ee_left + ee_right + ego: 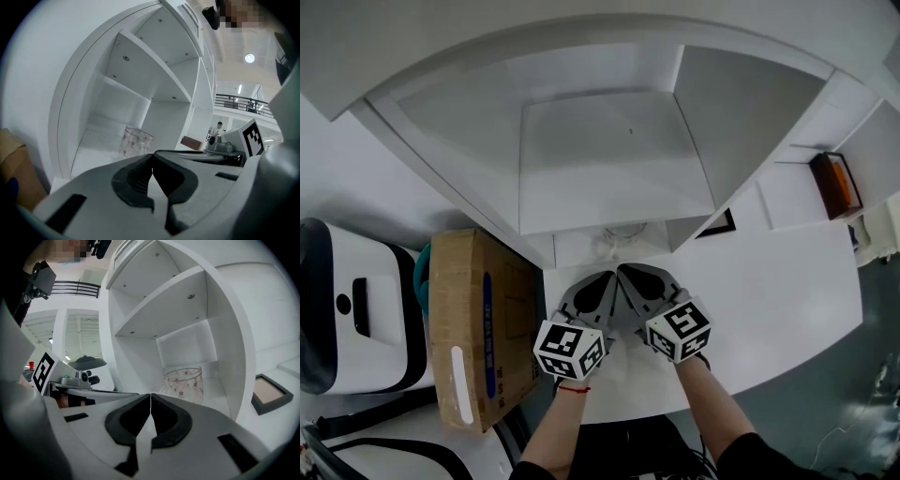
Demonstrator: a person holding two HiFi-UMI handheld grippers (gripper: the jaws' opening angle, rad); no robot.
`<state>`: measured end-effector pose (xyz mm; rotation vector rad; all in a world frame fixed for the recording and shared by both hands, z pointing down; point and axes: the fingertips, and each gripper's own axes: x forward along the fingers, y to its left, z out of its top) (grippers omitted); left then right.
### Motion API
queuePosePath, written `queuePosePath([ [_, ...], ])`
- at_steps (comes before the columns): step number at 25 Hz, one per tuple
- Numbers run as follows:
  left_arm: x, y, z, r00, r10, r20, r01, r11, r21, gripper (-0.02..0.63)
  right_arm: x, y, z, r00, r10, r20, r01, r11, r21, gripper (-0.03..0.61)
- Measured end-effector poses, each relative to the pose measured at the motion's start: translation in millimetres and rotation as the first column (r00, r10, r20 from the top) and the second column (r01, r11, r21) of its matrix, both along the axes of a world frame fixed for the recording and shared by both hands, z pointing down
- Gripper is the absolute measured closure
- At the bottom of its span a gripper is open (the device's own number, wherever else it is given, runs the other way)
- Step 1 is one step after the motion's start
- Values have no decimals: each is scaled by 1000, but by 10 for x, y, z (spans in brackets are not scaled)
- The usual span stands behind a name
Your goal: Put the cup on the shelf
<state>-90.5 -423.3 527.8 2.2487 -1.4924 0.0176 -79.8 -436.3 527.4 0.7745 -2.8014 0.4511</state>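
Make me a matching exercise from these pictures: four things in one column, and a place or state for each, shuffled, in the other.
Things:
1. cup
2. cardboard box
3. picture frame
4. left gripper

Places or states:
A. jaws together, nothing between them
B. upright in the lowest compartment of the shelf
C. on the table, left of the shelf
D. lying flat, right of the shelf

Pairs: 1-B, 2-C, 3-D, 4-A
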Motion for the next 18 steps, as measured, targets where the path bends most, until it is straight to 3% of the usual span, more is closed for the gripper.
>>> queuePosePath([
  [18,-57,434,-346,999,-9,33,7,999,41,604,21,467,-430,999,-51,0,51,997,50,572],
])
